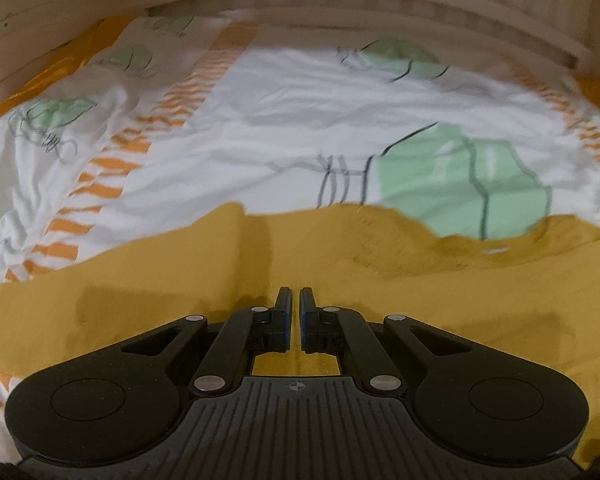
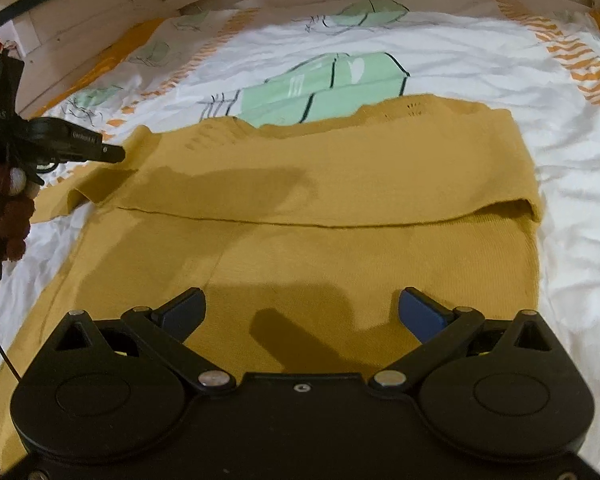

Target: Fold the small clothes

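Mustard knit sweater [image 2: 300, 184] flat on white bedsheet [image 2: 480, 64] with green cactus print (orange chevron borders). Upper part folded down, fold edge crossing garment side to side. Right gripper [image 2: 302, 304] above near hem, jaws spread wide, nothing between. Left gripper [image 2: 116, 154] at sweater's far-left corner, tip against fabric; grip unclear.

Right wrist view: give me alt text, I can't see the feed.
A mustard knit garment lies on a cactus-print bedsheet, its far part folded over. The right gripper hovers open above it; the left gripper touches its left edge.
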